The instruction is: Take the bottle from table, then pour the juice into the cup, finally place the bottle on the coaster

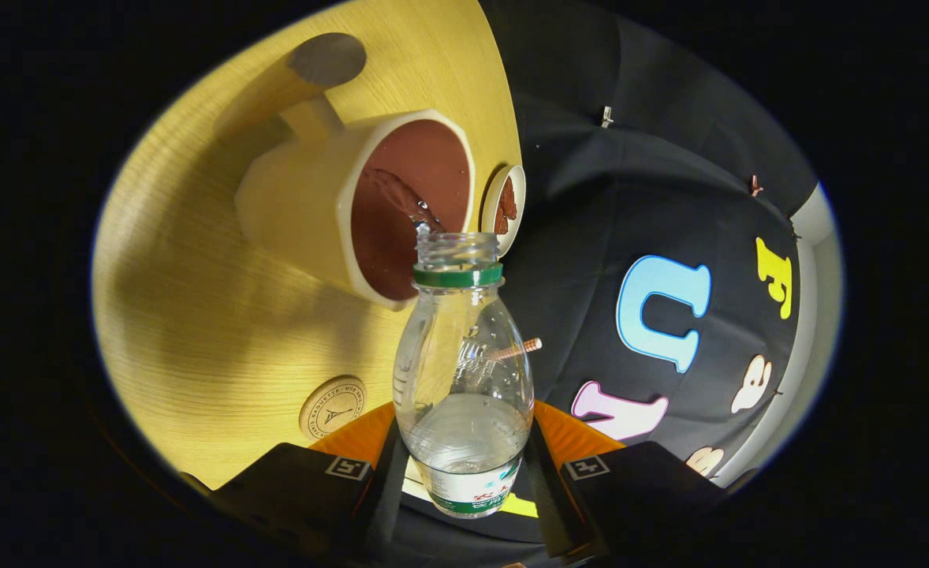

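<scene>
the clear bottle (463, 371) is clamped between both fingers (366, 493), its mouth at the cream mug (307, 205); a round coaster (333, 406) is seen near on the bench (196, 315), a small dish (504, 207) beyond.

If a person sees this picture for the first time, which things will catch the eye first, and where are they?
The clear bottle stands out first: open, with a green neck ring, clamped between the fingers of the tool. Just beyond its mouth is the cream cup with a brown inside, tipped in view on the yellow wooden table, and liquid streams into it. A round coaster lies on the table beside the bottle.
</scene>
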{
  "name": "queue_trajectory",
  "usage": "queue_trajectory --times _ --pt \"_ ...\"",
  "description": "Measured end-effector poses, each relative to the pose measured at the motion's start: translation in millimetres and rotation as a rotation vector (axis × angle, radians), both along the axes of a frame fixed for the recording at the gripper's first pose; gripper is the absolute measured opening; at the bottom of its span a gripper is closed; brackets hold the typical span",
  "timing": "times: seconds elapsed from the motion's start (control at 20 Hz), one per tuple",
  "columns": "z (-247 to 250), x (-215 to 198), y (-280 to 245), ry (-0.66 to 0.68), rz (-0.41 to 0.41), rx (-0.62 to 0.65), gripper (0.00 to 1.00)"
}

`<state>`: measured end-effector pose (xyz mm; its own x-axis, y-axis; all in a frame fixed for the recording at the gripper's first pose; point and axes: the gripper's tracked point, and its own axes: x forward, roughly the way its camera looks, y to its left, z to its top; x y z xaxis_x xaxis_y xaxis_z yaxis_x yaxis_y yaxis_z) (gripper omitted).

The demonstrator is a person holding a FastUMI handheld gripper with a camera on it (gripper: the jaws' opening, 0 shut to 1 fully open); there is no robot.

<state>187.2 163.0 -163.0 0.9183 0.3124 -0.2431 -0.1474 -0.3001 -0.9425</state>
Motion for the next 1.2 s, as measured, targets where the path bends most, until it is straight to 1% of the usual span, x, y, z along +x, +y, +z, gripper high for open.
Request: queue_trajectory --times 0.65,1.2 --pt "12.9 12.2 9.4 -0.048 0.07 -0.092 0.74" --pt "17.8 11.8 14.8 -0.084 0.141 -0.185 0.74"
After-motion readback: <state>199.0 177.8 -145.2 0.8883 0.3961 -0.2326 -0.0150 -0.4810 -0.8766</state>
